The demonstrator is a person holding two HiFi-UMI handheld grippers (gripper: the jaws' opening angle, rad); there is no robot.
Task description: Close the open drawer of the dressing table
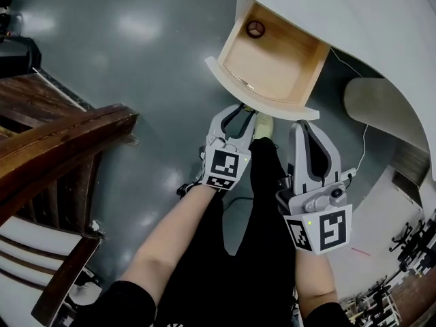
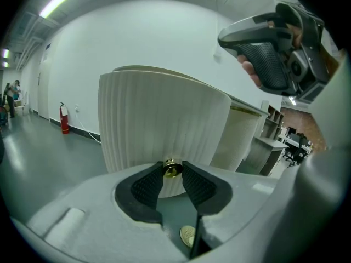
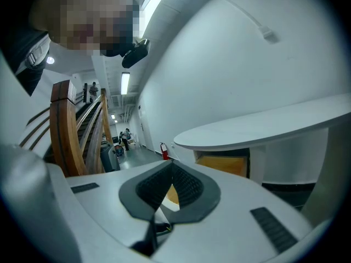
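Note:
The dressing table's drawer (image 1: 235,79) stands pulled out under the white tabletop (image 1: 381,19), its wooden inside bare except for a small dark ring (image 1: 255,28). Its ribbed white front (image 2: 159,119) carries a gold knob (image 2: 171,169). My left gripper (image 1: 240,109) is at the middle of that front; in the left gripper view (image 2: 171,166) its jaws stand open with the knob between the tips. My right gripper (image 1: 304,123) hangs beside the drawer's right end, its tips (image 3: 169,166) together on nothing.
A dark wooden chair (image 1: 61,148) stands at the left. A white rounded pedestal (image 1: 375,104) with a thin cable is under the table at the right. My shoe (image 1: 263,125) is on the grey floor below the drawer.

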